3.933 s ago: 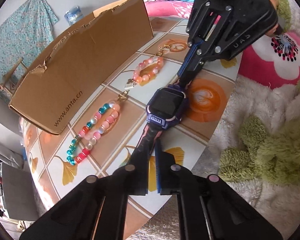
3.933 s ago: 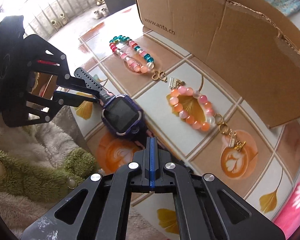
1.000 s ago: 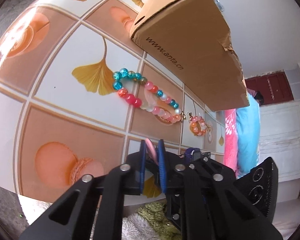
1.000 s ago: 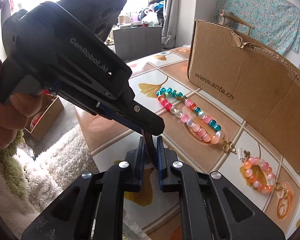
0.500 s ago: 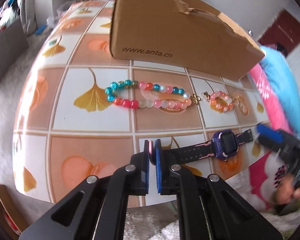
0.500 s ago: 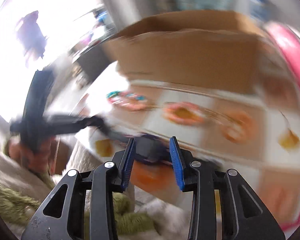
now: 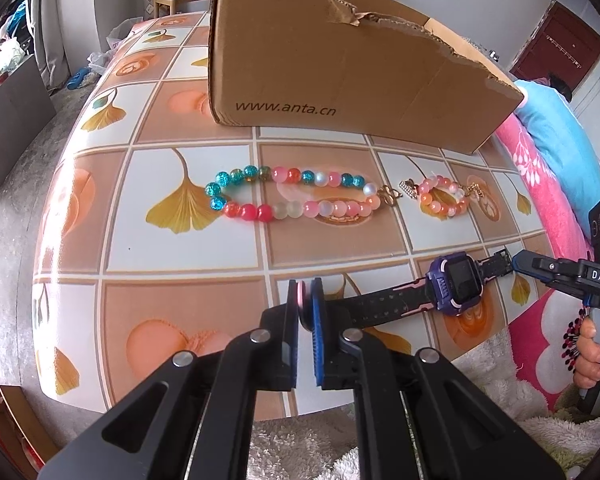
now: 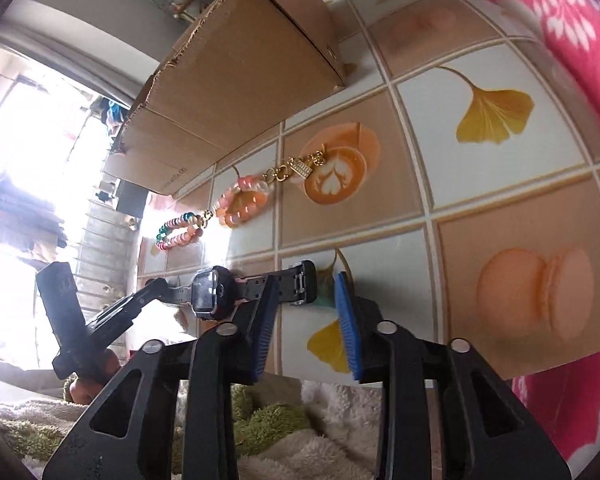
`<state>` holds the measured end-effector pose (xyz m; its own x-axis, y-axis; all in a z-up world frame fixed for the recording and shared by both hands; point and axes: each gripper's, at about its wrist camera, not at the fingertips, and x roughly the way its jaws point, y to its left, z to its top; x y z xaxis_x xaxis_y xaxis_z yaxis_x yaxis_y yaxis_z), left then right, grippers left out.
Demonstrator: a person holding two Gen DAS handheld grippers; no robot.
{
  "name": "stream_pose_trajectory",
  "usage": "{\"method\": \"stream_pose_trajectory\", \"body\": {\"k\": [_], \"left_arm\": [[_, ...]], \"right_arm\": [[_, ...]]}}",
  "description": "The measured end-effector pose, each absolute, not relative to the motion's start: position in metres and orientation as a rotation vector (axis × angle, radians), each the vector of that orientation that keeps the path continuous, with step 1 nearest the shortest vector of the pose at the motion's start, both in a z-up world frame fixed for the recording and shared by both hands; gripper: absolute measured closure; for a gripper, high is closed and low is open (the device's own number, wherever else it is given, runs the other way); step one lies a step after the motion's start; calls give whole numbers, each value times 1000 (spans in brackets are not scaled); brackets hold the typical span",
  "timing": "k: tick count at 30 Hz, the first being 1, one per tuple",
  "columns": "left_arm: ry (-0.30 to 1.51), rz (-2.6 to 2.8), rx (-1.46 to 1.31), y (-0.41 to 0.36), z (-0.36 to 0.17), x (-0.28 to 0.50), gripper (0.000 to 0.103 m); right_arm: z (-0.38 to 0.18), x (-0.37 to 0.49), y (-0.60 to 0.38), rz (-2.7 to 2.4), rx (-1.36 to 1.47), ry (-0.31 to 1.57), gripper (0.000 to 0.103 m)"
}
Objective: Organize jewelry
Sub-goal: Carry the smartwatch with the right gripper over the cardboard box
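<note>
A purple smartwatch [image 7: 455, 282] with a black and pink strap lies stretched along the table's near edge. My left gripper [image 7: 306, 312] is shut on the free end of its strap. My right gripper [image 8: 306, 322] is open, its jaws around the buckle end of the strap [image 8: 300, 282] without closing on it; it also shows in the left wrist view [image 7: 518, 264] at the watch's right end. A long multicoloured bead bracelet [image 7: 292, 198] and a small pink-orange bead bracelet [image 7: 442, 200] lie in a row behind the watch.
A cardboard box [image 7: 352, 76] stands behind the bracelets. The tiled table [image 7: 180, 264] drops off just in front of the watch, with fluffy white and green fabric [image 8: 268, 432] below. A pink floral blanket [image 7: 540, 184] borders the right side.
My right gripper has opened and let go of the buckle end of the strap. The watch now lies stretched flat on the table. My left gripper still holds the other strap end.
</note>
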<state>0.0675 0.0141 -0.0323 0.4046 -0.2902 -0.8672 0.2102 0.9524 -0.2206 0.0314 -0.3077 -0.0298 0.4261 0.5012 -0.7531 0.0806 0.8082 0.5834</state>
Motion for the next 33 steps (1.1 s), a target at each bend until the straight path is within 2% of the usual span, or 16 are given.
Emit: {"method": "stream_pose_trajectory", "body": {"k": [9,14,21,27,33], "left_arm": [[1106,-327,-84,15,-33,69,97],[1105,-328,-86,15,-33,68,97],[1098,-325,-75,13,-33,68,97],[1058,-319,-37,8,-26,62,98],[962,-332,-2,3,10,49,100]], "right_arm": [[-21,36,-282,280,493,1123,85],[-13,34,-273,305,471,1077,86],[-18,33,-285,280,507,1057,99],[-2,28,-274,264,395,1003,100],[34,19,-257,286,267,912,100]]}}
